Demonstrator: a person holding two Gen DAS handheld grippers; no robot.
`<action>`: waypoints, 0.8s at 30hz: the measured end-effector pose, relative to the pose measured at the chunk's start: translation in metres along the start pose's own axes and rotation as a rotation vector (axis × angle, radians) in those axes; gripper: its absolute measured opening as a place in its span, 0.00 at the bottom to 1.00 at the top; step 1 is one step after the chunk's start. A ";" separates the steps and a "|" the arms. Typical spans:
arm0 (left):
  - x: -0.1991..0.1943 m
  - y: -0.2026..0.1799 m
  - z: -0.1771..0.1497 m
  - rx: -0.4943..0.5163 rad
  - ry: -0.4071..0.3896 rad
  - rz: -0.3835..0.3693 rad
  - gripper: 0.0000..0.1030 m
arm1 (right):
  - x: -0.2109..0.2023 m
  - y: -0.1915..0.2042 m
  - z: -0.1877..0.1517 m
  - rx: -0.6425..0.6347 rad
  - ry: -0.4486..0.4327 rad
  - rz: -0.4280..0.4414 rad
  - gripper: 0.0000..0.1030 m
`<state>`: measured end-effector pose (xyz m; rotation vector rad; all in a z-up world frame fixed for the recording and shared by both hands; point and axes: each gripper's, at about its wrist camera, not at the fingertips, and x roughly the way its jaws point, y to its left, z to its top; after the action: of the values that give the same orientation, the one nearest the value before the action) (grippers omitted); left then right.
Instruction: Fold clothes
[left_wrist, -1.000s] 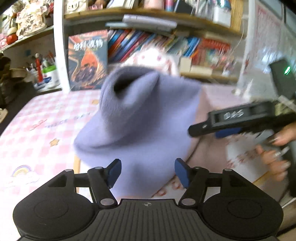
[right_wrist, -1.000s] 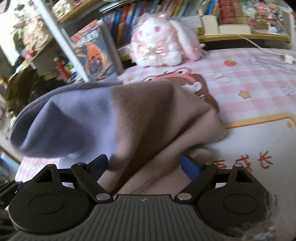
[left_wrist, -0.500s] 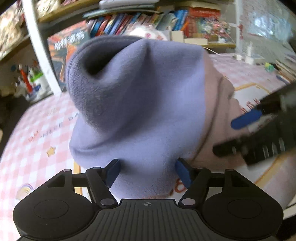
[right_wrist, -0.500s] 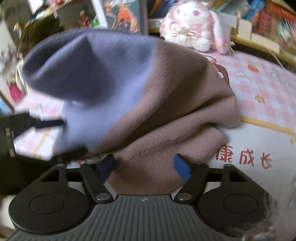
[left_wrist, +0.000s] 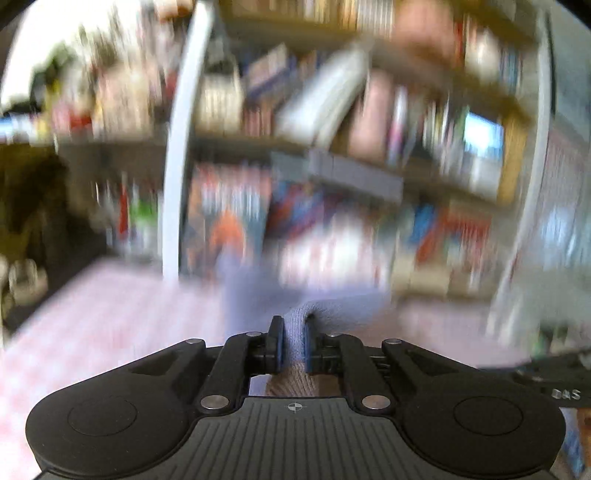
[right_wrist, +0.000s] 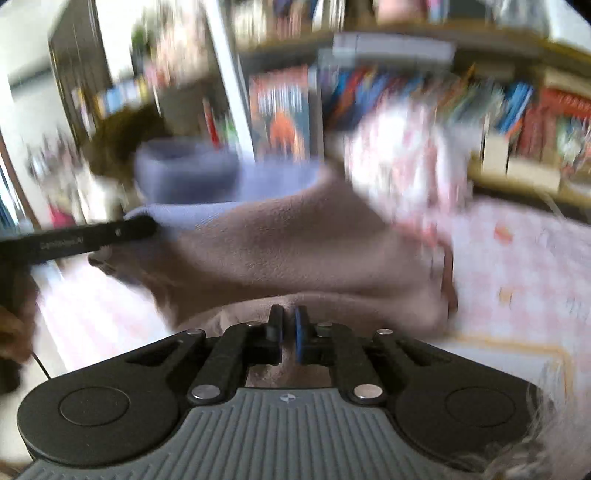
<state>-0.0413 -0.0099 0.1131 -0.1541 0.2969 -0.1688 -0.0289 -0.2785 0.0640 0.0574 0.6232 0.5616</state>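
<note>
A soft fleece garment, lavender on one part and mauve-brown on the other, is lifted off the pink checked tablecloth. My left gripper is shut on a fold of its lavender edge. My right gripper is shut on the mauve edge, with cloth between the blue pads. In the right wrist view the left gripper's black finger pinches the lavender end at the left. Both views are motion-blurred.
A bookshelf full of books stands behind the table with a white post. A white and pink plush rabbit sits by the shelf. A hand shows at the left edge.
Both grippers were open in front of the heaped garment; now both have shut on its edges and are lifting it. The cameras have swung upward fast, blurring the shelf.
</note>
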 end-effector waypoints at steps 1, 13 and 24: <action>-0.006 -0.001 0.016 -0.006 -0.070 -0.004 0.09 | -0.016 -0.001 0.012 0.011 -0.066 0.019 0.06; 0.039 0.027 0.023 -0.004 0.028 0.085 0.20 | -0.043 -0.072 0.070 0.136 -0.242 -0.199 0.06; 0.021 0.004 -0.063 0.146 0.338 -0.014 0.62 | 0.041 -0.085 0.020 0.092 0.022 -0.255 0.06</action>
<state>-0.0404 -0.0181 0.0469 0.0186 0.6187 -0.2297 0.0504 -0.3273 0.0397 0.0574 0.6659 0.2868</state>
